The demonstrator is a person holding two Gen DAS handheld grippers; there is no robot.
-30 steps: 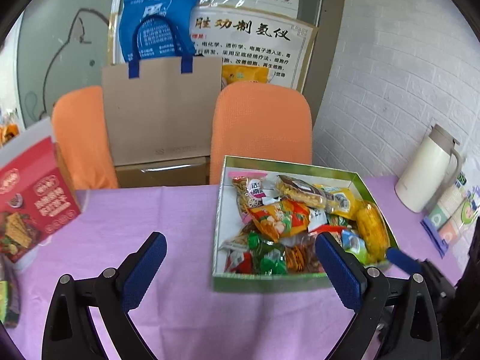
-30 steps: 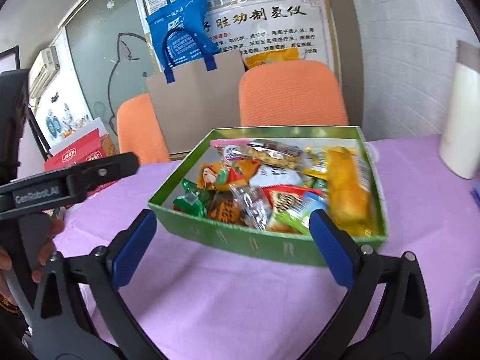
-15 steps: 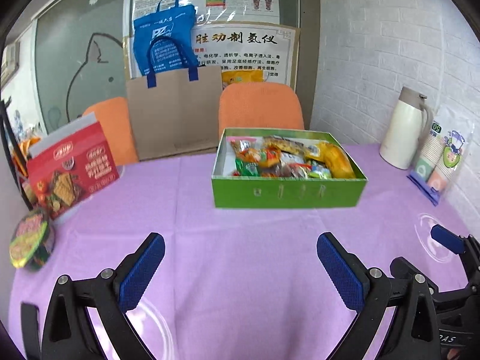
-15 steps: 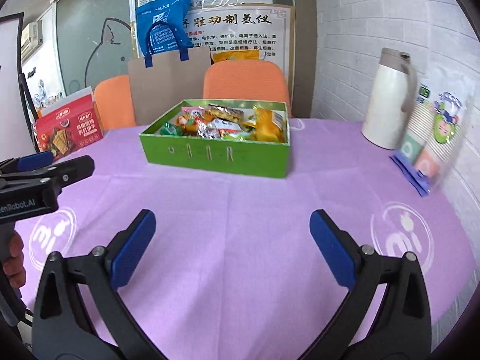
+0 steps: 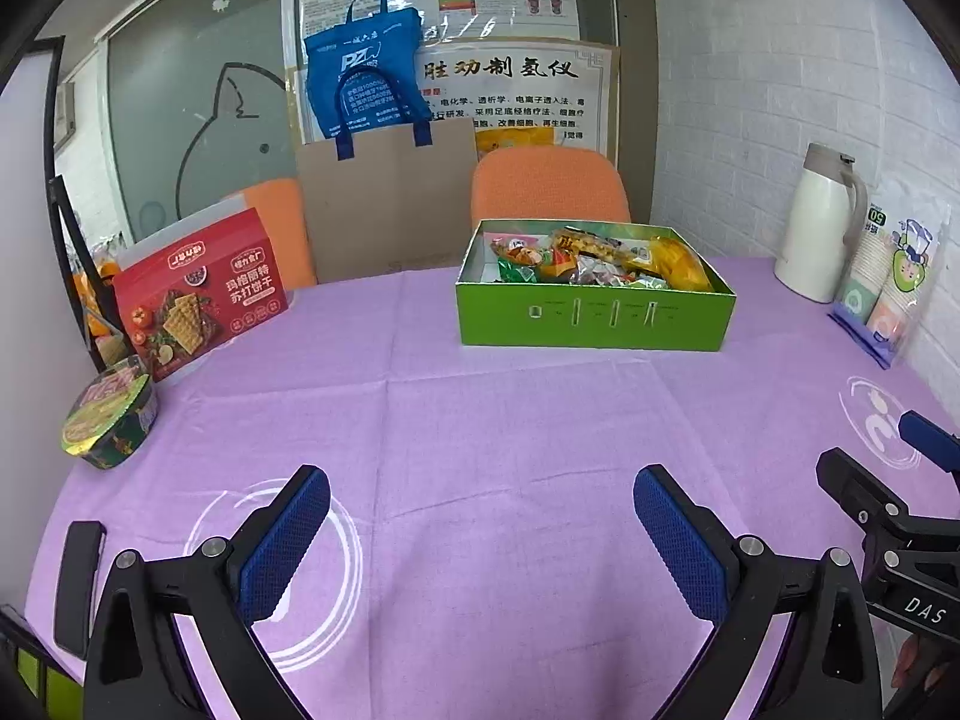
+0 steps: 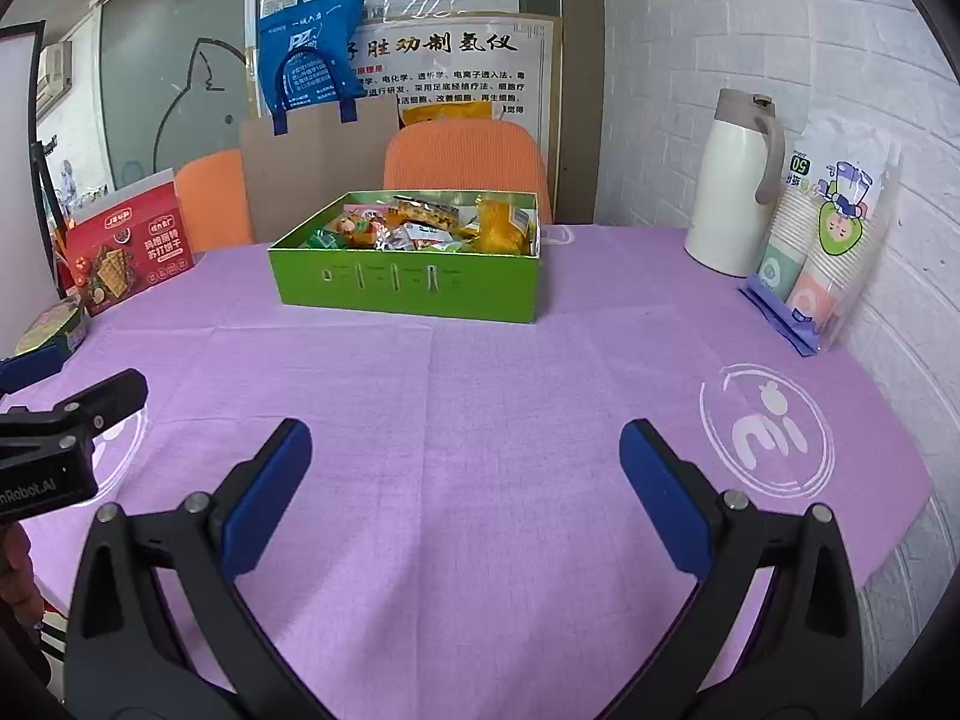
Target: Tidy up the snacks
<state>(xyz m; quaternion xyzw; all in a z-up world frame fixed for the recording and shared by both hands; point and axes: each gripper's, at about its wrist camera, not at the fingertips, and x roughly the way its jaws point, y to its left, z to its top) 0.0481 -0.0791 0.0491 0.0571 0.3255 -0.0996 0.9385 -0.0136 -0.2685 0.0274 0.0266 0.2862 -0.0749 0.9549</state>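
A green box [image 5: 594, 318] full of wrapped snacks [image 5: 600, 267] stands at the far side of the purple table; it also shows in the right wrist view [image 6: 408, 288] with its snacks [image 6: 420, 225]. My left gripper [image 5: 480, 540] is open and empty, low over the near part of the table, well short of the box. My right gripper [image 6: 465, 492] is open and empty, also near the front edge. Each gripper shows at the edge of the other's view: the right one [image 5: 924, 450] and the left one [image 6: 72, 396].
A red cracker box [image 5: 198, 294] and a noodle bowl [image 5: 111, 414] sit at the left. A white thermos [image 6: 735, 186] and a pack of paper cups [image 6: 822, 240] stand by the brick wall on the right. Orange chairs [image 5: 549, 186] and a paper bag [image 5: 384, 204] are behind the table.
Both grippers have pulled back from right over the green box to the near side of the table. Both stay open and empty. The box has not moved.
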